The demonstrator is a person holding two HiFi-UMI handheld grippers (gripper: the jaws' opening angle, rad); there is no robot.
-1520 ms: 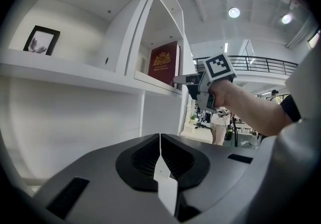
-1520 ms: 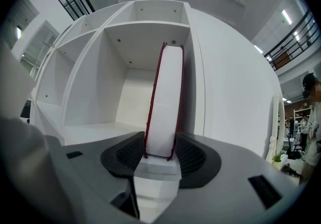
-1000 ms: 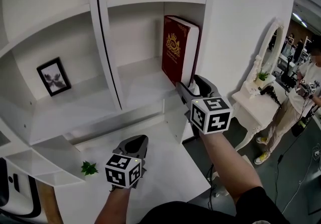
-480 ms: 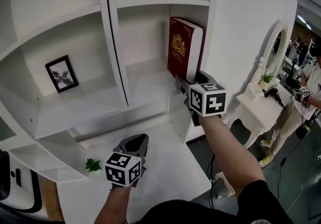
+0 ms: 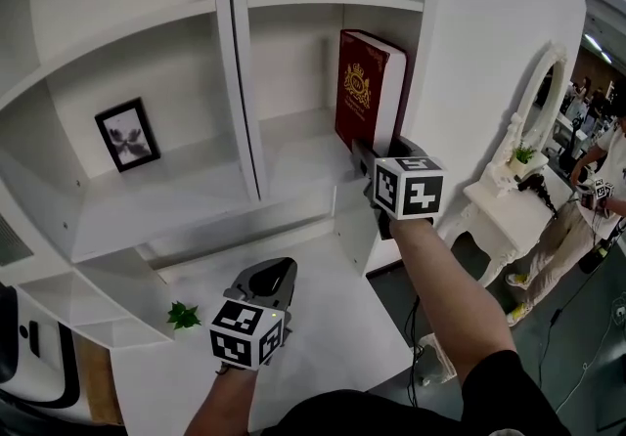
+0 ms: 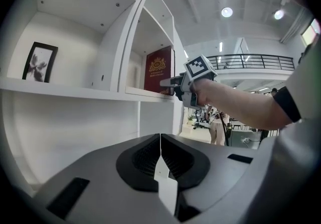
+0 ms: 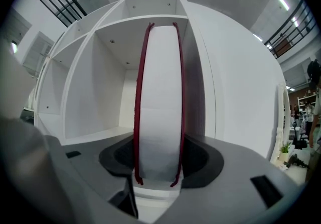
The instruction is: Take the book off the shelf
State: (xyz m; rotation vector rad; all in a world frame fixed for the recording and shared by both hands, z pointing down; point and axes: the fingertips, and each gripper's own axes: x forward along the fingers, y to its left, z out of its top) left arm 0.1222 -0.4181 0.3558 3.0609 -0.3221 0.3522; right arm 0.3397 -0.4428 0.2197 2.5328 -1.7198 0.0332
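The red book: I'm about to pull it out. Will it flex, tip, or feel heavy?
Probably stiff: the red book has hard-looking covers. Likely heavy, given its thick page block. Standing upright with open shelf beside it, it might tip sideways.

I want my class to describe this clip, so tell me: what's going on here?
A person works with a gripper in each hand. The right gripper reaches into the white shelf and has just been closing its jaws on the upright red book, which stands between them, not yet pulled out. The left gripper hangs shut and empty lower down.
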